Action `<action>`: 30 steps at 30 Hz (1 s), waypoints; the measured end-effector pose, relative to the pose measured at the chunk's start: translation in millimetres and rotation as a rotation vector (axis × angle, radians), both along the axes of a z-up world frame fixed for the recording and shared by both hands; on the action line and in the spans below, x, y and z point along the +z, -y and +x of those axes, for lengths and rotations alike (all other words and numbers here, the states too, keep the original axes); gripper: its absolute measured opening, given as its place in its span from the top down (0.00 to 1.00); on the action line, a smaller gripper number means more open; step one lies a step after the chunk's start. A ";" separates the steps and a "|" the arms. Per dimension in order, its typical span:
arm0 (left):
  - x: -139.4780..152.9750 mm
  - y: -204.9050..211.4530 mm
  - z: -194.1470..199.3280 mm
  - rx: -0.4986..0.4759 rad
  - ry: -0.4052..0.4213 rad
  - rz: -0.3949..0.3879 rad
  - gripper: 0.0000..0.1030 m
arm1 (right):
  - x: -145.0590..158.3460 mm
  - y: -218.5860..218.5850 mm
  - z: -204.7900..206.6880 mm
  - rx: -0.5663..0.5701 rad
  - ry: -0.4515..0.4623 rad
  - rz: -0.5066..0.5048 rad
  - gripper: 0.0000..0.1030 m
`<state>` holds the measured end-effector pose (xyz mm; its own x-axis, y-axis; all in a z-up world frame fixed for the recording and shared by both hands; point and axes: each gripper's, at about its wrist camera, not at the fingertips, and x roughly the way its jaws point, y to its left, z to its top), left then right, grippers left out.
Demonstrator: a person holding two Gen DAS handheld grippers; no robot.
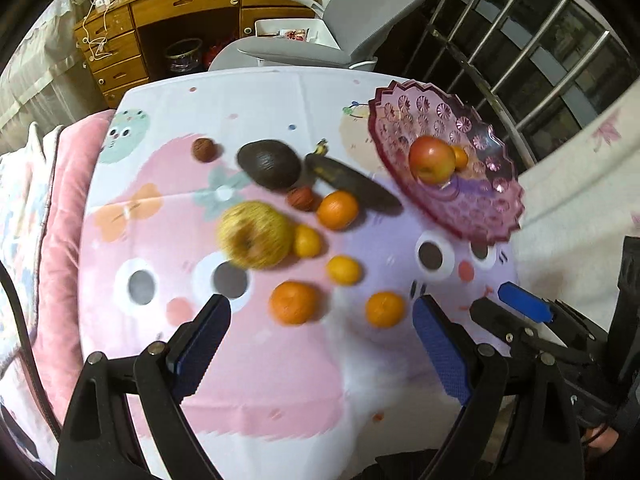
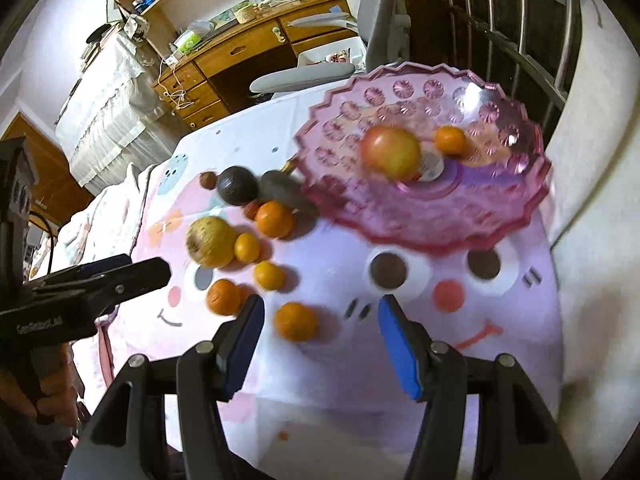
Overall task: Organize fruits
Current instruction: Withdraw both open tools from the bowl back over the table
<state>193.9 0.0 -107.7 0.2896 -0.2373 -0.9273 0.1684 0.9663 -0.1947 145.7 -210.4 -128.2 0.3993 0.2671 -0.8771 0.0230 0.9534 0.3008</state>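
Bedroom-looking space, with a wooden desk (image 1: 172,28) and a grey chair (image 1: 340,28) at the back and window bars (image 1: 532,52) on the right. Up front is a table under a cartoon-print cloth (image 1: 256,360) in pink, white and lilac, big googly eyes on it.

Biggest thing on it is the pink cut-glass bowl (image 1: 488,184) at the right side, on a pedestal foot, though the foot is mostly hidden under the rim. Inside sit a red apple (image 1: 432,159) and, tucked half behind it, a small orange (image 1: 461,157).

Everything else is loose on the cloth left of the bowl: a yellow apple (image 1: 256,235), pretty blurred; a dark avocado (image 1: 269,165); a blackened banana (image 1: 352,185) whose far end runs under the bowl's edge; then a scatter of oranges, the nearest two being (image 1: 294,303) and (image 1: 385,309). Two little brown round things (image 1: 205,149) and (image 1: 301,198) are too smeared to name.

The left gripper (image 1: 322,340) hangs above the near oranges, fingers spread wide, nothing between them. The right gripper (image 2: 322,344) is also gaping and unloaded, with one orange (image 2: 296,321) lying on the cloth just past its tips. Both frames have motion blur.
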 end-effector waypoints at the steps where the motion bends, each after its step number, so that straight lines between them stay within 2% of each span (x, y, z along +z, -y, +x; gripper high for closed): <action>1: 1.7 -8.9 -5.5 -0.008 0.003 0.001 0.11 | 1.7 -6.4 -4.2 -0.011 0.003 -0.003 0.42; 7: 11.4 -55.0 -24.2 -0.050 0.025 0.008 0.11 | 10.6 -47.1 -30.4 -0.080 0.027 -0.035 0.42; 16: 20.5 -101.5 -31.6 -0.120 0.056 0.025 0.11 | 4.5 -82.3 -58.6 -0.207 0.038 -0.063 0.42; 26: 13.3 -114.0 -7.7 -0.216 0.007 0.049 0.11 | -12.0 -102.4 -67.5 -0.253 0.026 -0.189 0.42; 30: 4.0 -108.5 9.8 -0.250 -0.023 0.073 0.09 | -18.9 -100.5 -63.2 -0.248 0.030 -0.188 0.42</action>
<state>203.6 108.5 -103.7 0.2093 -0.2308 -0.9502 0.3999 0.9070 -0.1322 82.6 -109.9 -147.1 0.4582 -0.0074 -0.8888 0.2555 0.9589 0.1237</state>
